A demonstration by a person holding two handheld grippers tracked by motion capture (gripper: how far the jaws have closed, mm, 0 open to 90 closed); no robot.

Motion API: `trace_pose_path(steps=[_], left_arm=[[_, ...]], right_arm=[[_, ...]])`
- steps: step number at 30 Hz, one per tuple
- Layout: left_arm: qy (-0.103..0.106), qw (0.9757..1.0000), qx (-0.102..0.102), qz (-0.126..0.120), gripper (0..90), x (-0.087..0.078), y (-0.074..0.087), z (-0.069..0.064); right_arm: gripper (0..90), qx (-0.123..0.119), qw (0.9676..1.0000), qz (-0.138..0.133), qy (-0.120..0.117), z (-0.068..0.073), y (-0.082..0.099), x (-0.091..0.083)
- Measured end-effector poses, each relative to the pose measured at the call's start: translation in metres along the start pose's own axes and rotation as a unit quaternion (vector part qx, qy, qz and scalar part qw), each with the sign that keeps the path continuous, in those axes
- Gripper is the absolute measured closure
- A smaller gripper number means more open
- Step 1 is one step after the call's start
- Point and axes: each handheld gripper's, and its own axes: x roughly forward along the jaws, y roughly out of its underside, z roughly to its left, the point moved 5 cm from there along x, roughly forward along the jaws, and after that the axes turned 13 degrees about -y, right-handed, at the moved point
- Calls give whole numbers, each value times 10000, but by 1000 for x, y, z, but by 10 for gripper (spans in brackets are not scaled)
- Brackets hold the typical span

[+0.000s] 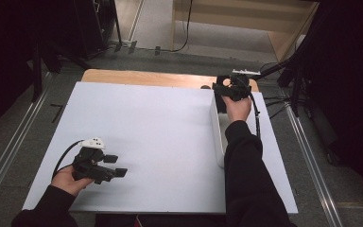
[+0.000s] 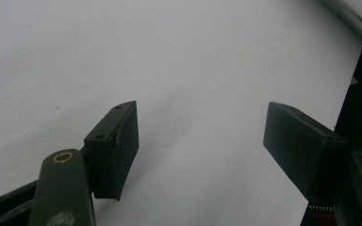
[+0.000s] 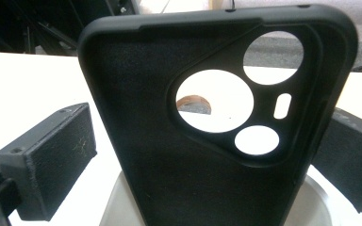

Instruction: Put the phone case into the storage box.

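A black phone case (image 3: 169, 155) with camera cut-outs stands upright, its inner side facing the right gripper view, its foot in a white holder (image 3: 118, 202). My right gripper (image 3: 202, 155) is open around it. The left pad (image 3: 52, 157) stands clear of the case; the right pad (image 3: 353, 155) is partly hidden behind the case's edge. In the high view this gripper (image 1: 231, 87) is at the far right of the table, over the far end of a long white tray (image 1: 219, 135). My left gripper (image 1: 116, 165) hovers low at the near left, open, nothing between its pads (image 2: 118, 146).
A white board (image 1: 146, 132) covers a wooden table (image 1: 142, 77). A small brown round object (image 3: 195, 101) lies beyond the case. Black stands and cables (image 1: 283, 94) crowd the floor to the right, and metal rails (image 1: 9, 151) run on both sides.
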Motion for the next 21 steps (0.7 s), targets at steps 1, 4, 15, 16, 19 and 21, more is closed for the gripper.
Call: trace_pose_path(steps=[1, 4, 15, 16, 19, 21], left_arm=[[-1, 10000, -1, -1, 270, 0, 0, 0], [-1, 10000, 12, 10, 270, 0, 0, 0], [-6, 10000, 14, 18, 270, 0, 0, 0], [-5, 10000, 14, 21, 270, 0, 0, 1], [-5, 10000, 12, 20, 269, 0, 0, 1], [-5, 10000, 13, 20, 270, 0, 0, 1]], right_arm=[[0, -7, 10000, 18, 1, 0, 0, 0], [0, -23, 10000, 28, 0, 1, -2, -1], [0, -64, 9999, 127, -28, 4, -12, -4], [0, -45, 9999, 111, -44, 5, -13, -5], [0, -61, 9999, 142, -65, 6, -18, -7], [0, -81, 9998, 148, -64, 8, -21, -9]])
